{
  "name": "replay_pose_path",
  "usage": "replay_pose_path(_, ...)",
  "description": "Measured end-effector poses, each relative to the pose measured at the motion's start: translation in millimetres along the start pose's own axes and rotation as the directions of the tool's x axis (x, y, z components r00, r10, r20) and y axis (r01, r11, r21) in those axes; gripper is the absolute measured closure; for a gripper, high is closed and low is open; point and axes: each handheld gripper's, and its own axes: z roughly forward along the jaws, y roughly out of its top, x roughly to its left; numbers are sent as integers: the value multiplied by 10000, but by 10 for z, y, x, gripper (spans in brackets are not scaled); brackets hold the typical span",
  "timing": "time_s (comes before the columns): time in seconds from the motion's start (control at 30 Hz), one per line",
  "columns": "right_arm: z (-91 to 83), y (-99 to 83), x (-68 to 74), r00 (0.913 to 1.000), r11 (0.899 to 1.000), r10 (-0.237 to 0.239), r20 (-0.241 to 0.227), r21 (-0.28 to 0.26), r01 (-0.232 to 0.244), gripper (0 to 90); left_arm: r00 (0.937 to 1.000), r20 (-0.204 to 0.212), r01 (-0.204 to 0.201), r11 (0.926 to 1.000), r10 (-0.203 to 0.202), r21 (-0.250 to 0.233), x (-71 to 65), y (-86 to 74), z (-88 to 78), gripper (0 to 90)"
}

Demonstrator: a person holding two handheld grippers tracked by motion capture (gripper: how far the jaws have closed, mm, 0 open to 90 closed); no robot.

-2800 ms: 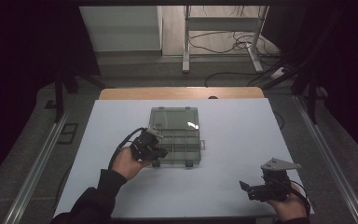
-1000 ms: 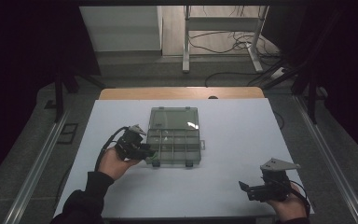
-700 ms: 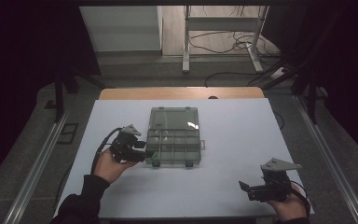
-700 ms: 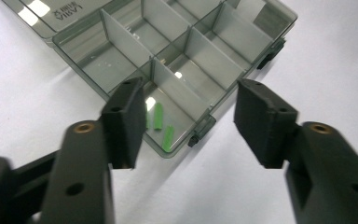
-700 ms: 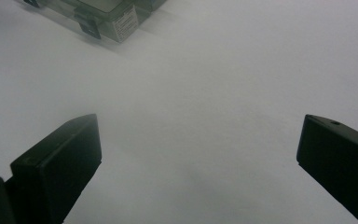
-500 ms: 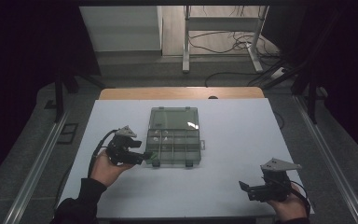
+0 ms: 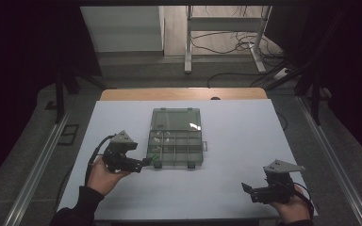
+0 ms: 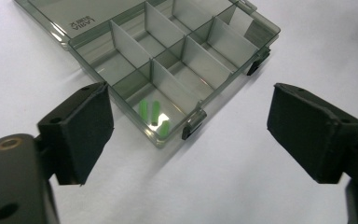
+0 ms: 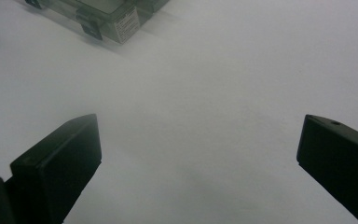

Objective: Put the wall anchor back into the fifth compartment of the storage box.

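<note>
Three green pegs (image 8: 153,116) lie in the open box's (image 7: 175,139) seven-o'clock corner as the left gripper (image 7: 145,163), jaws just spread empty, backs off; right gripper (image 7: 246,189) waits open.

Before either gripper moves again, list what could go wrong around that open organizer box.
1. The organizer box lies open with three small green pieces loose in its near corner compartment; a nudge from the left gripper, whose jaws have just been opening with nothing between them, might bounce them out.
2. The lid lies flat behind the tray; pressing on it could tip the box.
3. The latches stick out and could snag a jaw.
</note>
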Motion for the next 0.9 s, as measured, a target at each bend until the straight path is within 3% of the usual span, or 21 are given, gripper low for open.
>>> replay_pose_path(0.3, 0, 1, 1, 10000, 10000, 4, -26, -2, -4, 1, 9999, 33, 137, 9982, -136, -580, -47, -105, -166, 84)
replay_pose_path(0.9, -2, 1, 0, 10000, 10000, 32, -38, -25, -32, 0, 9962, -871, -134, 9974, 72, -714, -115, -320, -362, 30)
